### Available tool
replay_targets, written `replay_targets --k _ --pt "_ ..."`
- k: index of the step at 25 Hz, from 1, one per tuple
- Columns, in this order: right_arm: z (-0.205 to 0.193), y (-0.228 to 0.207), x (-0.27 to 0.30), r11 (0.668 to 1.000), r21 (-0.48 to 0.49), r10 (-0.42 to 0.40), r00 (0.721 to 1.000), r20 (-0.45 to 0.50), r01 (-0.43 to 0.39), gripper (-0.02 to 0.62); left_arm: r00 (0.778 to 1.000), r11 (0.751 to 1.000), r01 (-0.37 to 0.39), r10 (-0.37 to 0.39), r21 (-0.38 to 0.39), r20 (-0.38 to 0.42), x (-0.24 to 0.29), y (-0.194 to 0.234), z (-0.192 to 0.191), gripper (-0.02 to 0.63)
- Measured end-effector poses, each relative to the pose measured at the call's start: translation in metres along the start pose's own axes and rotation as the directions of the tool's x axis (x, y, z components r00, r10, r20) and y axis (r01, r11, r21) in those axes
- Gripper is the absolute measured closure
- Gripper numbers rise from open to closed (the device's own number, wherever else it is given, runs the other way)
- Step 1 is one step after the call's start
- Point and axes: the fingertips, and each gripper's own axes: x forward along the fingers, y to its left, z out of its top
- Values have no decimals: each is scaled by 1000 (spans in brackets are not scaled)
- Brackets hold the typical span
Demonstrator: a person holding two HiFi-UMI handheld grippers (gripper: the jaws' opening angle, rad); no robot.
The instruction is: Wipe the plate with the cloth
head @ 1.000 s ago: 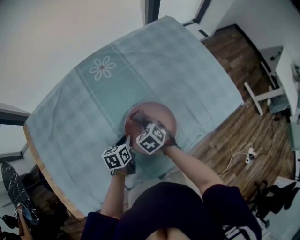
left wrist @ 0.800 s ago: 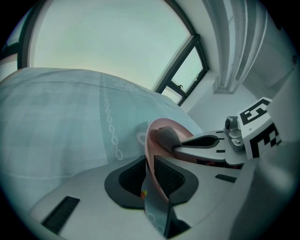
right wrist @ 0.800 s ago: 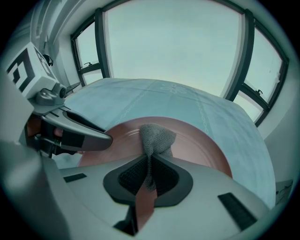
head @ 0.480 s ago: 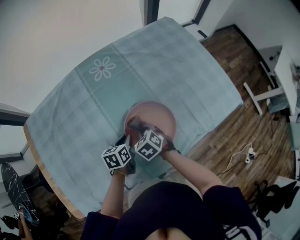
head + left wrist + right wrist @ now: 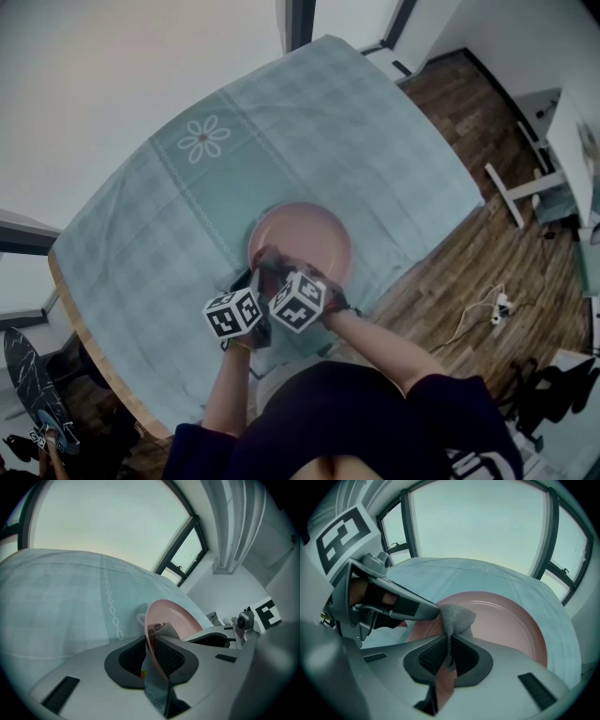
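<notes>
Pink ridged round plate (image 5: 302,239) (grey knitted cloth (image 5: 457,616) atop)

The left gripper (image 5: 151,644) is clamped on the near rim of the plate (image 5: 317,232) — one jaw on each face. Just beside it, the right gripper (image 5: 449,641) pinches the cloth (image 5: 457,616) above that same rim — both point steeply down.

No readable words, brands or numbers anywhere, only black-and-white square code patterns on the left cube (image 5: 234,314) of the left claw (image 5: 254,277) and, at its three o'clock, the right cube (image 5: 298,302) of the right claw (image 5: 269,259).
</notes>
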Motion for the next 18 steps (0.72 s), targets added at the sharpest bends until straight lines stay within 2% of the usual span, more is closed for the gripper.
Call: replay_targets --k 18 --pt "-18 35 -8 999 -2 48 998 -36 -48 563 1000 1000 -13 13 9 -2 -2 1 -2 538"
